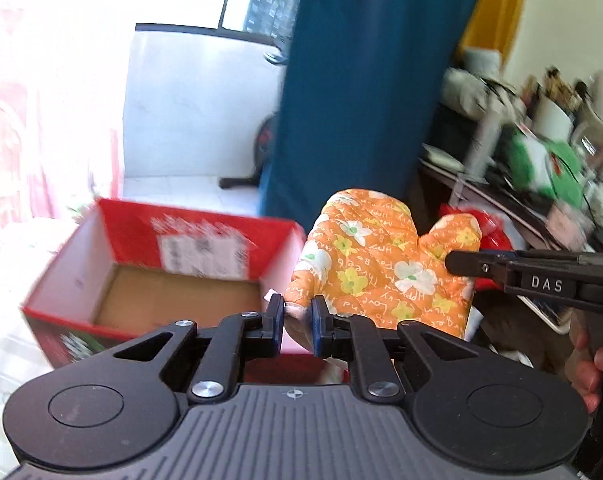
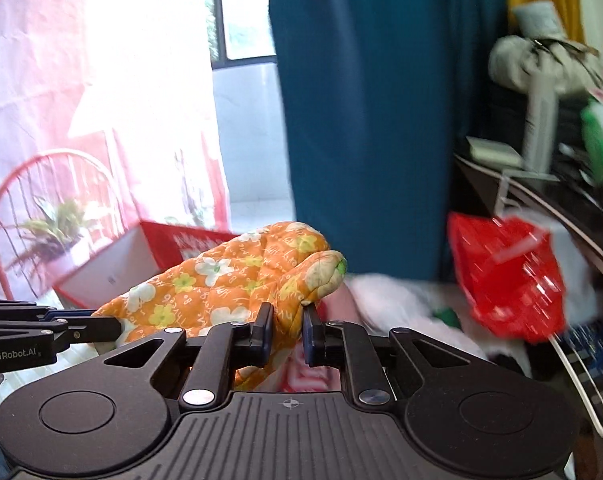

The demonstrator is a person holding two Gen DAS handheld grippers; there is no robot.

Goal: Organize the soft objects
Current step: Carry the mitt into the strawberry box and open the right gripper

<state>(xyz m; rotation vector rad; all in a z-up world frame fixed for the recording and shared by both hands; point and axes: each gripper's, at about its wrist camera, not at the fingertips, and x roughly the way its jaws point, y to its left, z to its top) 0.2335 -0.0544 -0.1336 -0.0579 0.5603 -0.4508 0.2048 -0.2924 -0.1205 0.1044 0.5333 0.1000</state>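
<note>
Orange floral oven mitt [image 1: 381, 264] hung just right of the open red box [image 1: 161, 276], the left gripper [image 1: 298, 320] pinching its cuff and the right gripper [image 2: 287, 328] clamped near its thumb

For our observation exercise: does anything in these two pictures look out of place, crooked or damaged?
Nothing looks damaged or spilled. The orange oven mitt is off the table, held by the left gripper at its cuff end and by the right gripper at the thumb side. The open red box looks empty.

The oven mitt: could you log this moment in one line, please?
oven mitt: lifted | left gripper: shut on cuff | right gripper: shut on thumb side | red box: open
</note>
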